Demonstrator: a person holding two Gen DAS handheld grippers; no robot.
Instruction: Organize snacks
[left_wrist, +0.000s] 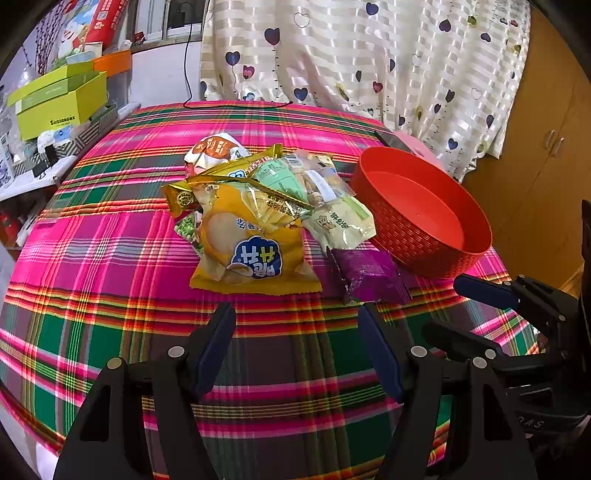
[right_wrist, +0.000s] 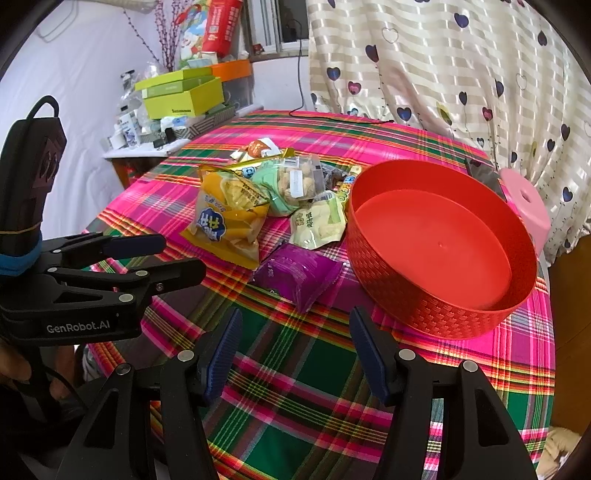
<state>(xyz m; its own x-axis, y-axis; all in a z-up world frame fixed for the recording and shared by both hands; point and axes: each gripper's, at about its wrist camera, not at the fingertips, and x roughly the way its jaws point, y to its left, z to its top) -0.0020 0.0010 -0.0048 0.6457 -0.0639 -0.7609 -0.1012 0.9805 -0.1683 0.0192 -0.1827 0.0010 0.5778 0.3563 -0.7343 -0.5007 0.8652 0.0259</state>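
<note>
snack pile (left_wrist: 255, 206) left of basket (left_wrist: 436, 240) | both on tablecloth (left_wrist: 110, 258)

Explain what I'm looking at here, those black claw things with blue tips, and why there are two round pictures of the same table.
Those are two hand-held grippers, each carrying a wide-angle camera that looks along its fingers. One picture comes from the left gripper, the other from the right gripper; each also catches the other at its edge. Both stand open and hold nothing. On the plaid tablecloth lies a pile of snack packets: a yellow bag, a purple packet, a pale green one. Beside them sits an empty red basket.
</note>
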